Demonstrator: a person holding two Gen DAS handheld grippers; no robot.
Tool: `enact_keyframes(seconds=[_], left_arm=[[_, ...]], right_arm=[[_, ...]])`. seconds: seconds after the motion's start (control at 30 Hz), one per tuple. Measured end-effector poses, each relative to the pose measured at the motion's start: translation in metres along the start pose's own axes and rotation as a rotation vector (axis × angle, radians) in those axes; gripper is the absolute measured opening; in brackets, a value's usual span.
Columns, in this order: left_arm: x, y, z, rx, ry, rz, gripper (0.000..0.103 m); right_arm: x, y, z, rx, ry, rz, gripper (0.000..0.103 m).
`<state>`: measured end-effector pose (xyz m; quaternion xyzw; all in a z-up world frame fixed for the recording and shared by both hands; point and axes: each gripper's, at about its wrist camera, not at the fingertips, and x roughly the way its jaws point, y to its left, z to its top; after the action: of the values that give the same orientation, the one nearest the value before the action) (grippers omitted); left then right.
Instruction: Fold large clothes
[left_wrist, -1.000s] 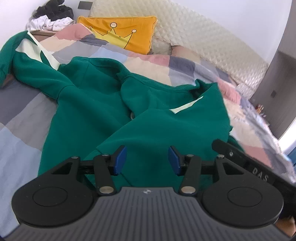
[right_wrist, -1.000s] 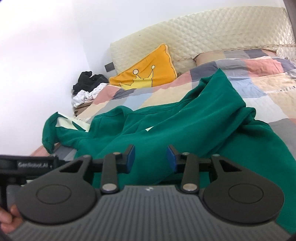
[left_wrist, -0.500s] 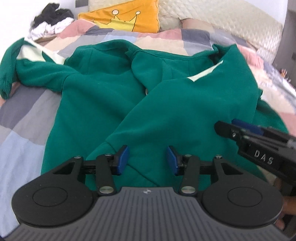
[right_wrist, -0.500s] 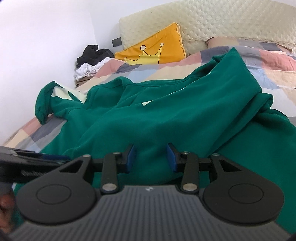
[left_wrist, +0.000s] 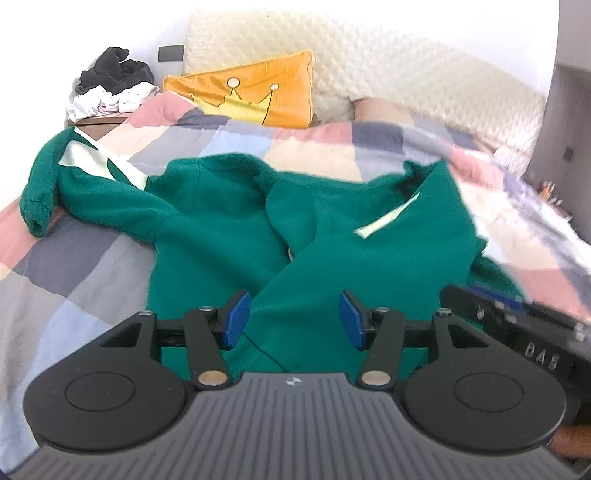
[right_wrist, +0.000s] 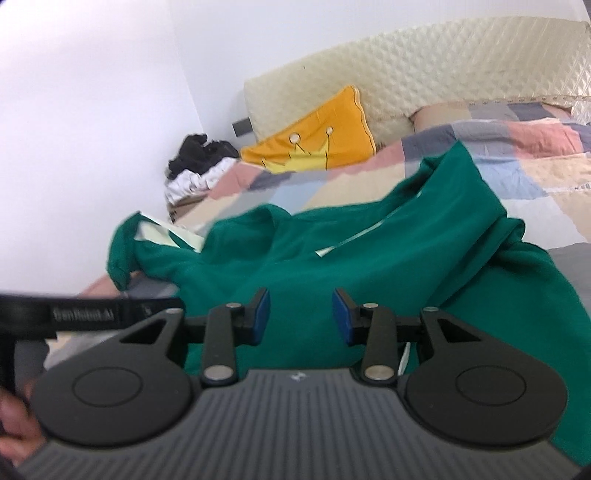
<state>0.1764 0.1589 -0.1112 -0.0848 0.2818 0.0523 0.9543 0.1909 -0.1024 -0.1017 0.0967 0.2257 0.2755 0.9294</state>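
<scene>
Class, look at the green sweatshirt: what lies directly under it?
The green sweatshirt lies spread on a patchwork quilt of pink, grey, blue and cream squares. The quilt shows all around it; the part beneath the fabric is covered and cannot be seen.

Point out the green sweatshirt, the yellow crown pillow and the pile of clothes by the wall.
green sweatshirt (left_wrist: 229, 236), left wrist view, chest panel.
yellow crown pillow (left_wrist: 258, 92), left wrist view, front face.
pile of clothes (right_wrist: 201, 162), right wrist view, dark top.

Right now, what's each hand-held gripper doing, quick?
Left hand-held gripper: open, just widened, holding nothing, above the green sweatshirt.
Right hand-held gripper: open, empty.
</scene>
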Motion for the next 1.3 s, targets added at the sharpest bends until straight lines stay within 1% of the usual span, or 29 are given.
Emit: enact_keyframes(seconds=[0.07,0.13,0.23,0.33,0.4,0.47,0.53,0.63,0.7,0.77,0.83,0.93,1.0,1.13,1.23,1.3], left_arm=[[-0.019,0.011,0.009,-0.005,-0.014,0.002,0.06],[-0.037,0.024,0.018,-0.01,-0.033,0.01,0.062],[-0.06,0.048,0.034,-0.016,-0.052,0.081,0.062],[-0.073,0.074,0.047,-0.013,-0.064,0.129,0.07],[-0.074,0.094,0.055,-0.015,-0.059,0.172,0.071],[-0.066,0.117,0.061,-0.031,-0.028,0.21,0.071],[-0.056,0.147,0.068,-0.098,0.007,0.243,0.071],[-0.038,0.191,0.073,-0.199,0.025,0.28,0.071],[-0.025,0.222,0.072,-0.291,0.036,0.266,0.071],[-0.013,0.247,0.071,-0.384,0.029,0.257,0.071],[0.002,0.274,0.068,-0.481,0.02,0.224,0.072],[0.032,0.304,0.062,-0.607,0.036,0.172,0.072],[0.054,0.318,0.056,-0.683,0.035,0.137,0.072],[0.098,0.339,0.051,-0.817,0.018,0.051,0.073],[0.132,0.352,0.049,-0.911,0.008,0.004,0.077],[0.154,0.36,0.048,-0.97,0.004,-0.026,0.077]], right_arm=[[-0.012,0.005,0.0,-0.002,-0.015,-0.001,0.041],[-0.023,0.007,0.0,0.012,-0.03,-0.007,0.037],[-0.035,0.008,-0.003,0.061,-0.041,-0.006,0.037],[-0.033,0.013,-0.007,0.063,-0.027,0.006,0.037],[-0.03,0.016,-0.01,0.035,-0.017,0.008,0.037],[-0.027,0.017,-0.012,0.02,-0.011,0.002,0.037],[-0.024,0.016,-0.014,0.025,0.0,0.005,0.037],[-0.017,0.014,-0.017,0.035,0.018,0.011,0.038],[-0.011,0.015,-0.02,0.018,0.03,0.0,0.038],[-0.004,0.017,-0.022,0.004,0.046,-0.008,0.038],[0.003,0.018,-0.025,0.003,0.057,-0.001,0.038],[0.015,0.02,-0.029,-0.01,0.077,-0.003,0.038],[0.023,0.022,-0.031,-0.019,0.087,-0.005,0.038],[0.04,0.027,-0.034,-0.053,0.086,-0.035,0.038],[0.05,0.023,-0.034,-0.03,0.085,-0.042,0.038],[0.054,0.023,-0.034,-0.023,0.076,-0.046,0.037]])
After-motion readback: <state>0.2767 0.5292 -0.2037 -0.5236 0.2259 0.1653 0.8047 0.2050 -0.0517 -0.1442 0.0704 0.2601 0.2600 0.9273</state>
